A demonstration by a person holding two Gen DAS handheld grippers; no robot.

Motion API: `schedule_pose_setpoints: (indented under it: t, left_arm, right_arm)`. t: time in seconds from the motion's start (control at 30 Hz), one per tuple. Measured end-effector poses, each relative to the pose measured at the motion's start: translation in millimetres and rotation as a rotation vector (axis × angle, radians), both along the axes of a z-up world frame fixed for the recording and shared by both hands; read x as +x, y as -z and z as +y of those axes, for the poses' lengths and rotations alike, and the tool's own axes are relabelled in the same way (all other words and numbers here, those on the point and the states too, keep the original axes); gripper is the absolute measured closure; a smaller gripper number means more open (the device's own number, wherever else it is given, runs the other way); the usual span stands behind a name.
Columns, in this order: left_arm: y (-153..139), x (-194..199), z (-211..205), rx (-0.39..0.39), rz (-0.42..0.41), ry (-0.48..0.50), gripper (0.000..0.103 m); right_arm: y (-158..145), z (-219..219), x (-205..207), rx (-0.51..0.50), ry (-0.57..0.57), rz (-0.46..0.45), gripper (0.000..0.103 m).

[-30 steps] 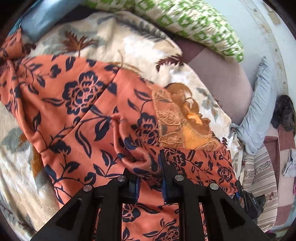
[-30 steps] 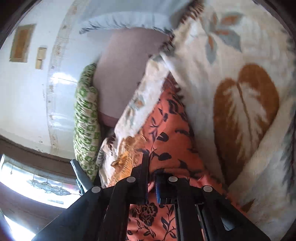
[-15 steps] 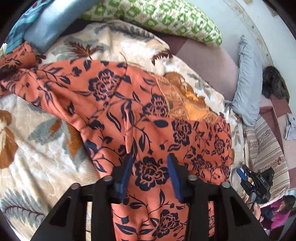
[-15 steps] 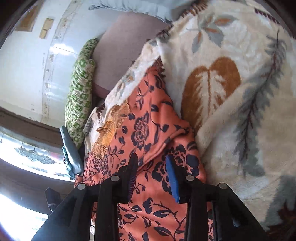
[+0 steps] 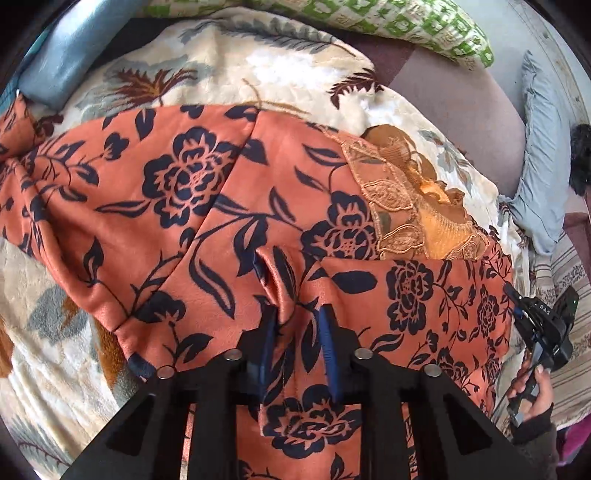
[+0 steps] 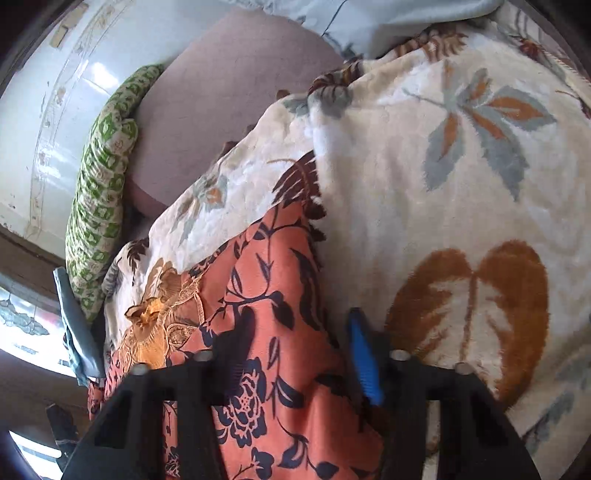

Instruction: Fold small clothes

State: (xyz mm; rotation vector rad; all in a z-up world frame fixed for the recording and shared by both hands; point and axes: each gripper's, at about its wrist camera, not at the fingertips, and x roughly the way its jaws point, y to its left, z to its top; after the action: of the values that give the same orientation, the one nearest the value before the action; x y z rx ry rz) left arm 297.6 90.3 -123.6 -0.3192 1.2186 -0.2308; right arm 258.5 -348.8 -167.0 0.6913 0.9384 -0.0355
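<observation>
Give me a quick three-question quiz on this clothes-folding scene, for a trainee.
1. True or false: the garment lies on a bare wooden table.
2. What do the left tongs pinch? A: a pillow. B: a fold of the garment. C: nothing.
3. What colours is the patterned pillow at the far edge of the bed?

Key
1. False: it lies on a leaf-print blanket.
2. B: the jaws have just been closing, and a ridge of the cloth sits between the pads.
3. Green and white.
</observation>
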Motion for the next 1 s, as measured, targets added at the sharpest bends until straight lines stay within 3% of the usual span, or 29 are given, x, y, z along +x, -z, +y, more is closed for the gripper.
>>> schedule_pose_setpoints:
  t: [0.07, 0.1, 0.17, 0.2, 0.27, 0.33, 0.4, 0.5, 0.6, 0.67, 0.73, 0.83, 1.0]
  left_arm:
    - [-10.8, -2.5, -4.1, 0.062, -0.089, -0.010, 0.083]
    - [-9.4, -1.1, -7.6, 0.121, -0.107, -0.014, 0.083]
    - [9.5, 9.0, -17.2, 0.235, -0.065, -0.005, 0.083]
    - [18.4, 9.5, -19.3, 0.257, -0.040, 0.003, 0.083]
    - [10.4, 2.5, -18.3, 0.239, -0.070, 0.006, 0.083]
    - [-5.1, -7.6, -10.1, 0.140, -0.098, 0.004, 0.083]
    - [-19.5, -21.9, -4.3, 0.057, -0.140, -0.002, 0.079]
    - [-17.3, -37.8, -20.2, 0.049, -0.150, 0.029, 0.074]
    - [8.7, -39.5, -36.3, 0.105, -0.065, 0.070, 0.070]
    - [22.1, -40.0, -46.4, 0.171, -0.042, 0.088, 0.070]
    - [9.1, -40.5, -45.5, 0.172, -0.066, 0.095, 0.070]
    - [-18.6, -48.8, -14.7, 0.039, -0.109, 0.050, 0.070]
    - [-48.5, -56.6, 102.7, -0.077, -0.132, -0.155, 0.054]
  right_arm:
    - [-16.4, 0.8, -3.7, -0.035, 0.000, -0.117, 0.096]
    - [-13.3, 0.3, -0.7, -0.075, 0.007, -0.091, 0.096]
    - [15.7, -3.2, 11.7, -0.116, -0.009, 0.102, 0.090]
    - [21.8, -6.8, 9.0, -0.112, -0.005, 0.122, 0.088]
    - [6.5, -13.7, -8.5, -0.090, 0.044, 0.044, 0.080]
    - [-15.3, -13.9, -31.8, -0.058, 0.042, -0.071, 0.079]
    - [-27.0, -4.5, -49.6, -0.061, -0.009, -0.121, 0.077]
    - [-13.7, 13.5, -61.3, -0.063, -0.078, -0.065, 0.077]
    - [14.7, 25.2, -64.2, -0.092, -0.078, 0.056, 0.080]
    - [6.5, 34.0, -68.0, -0.146, -0.061, 0.041, 0.080]
    - [-8.8, 47.4, -67.5, -0.165, -0.069, 0.044, 0.074]
    - [-41.8, 86.4, -65.5, -0.218, -0.145, -0.019, 0.066]
    - [-77.9, 198.4, -51.6, -0.300, -0.354, -0.099, 0.055]
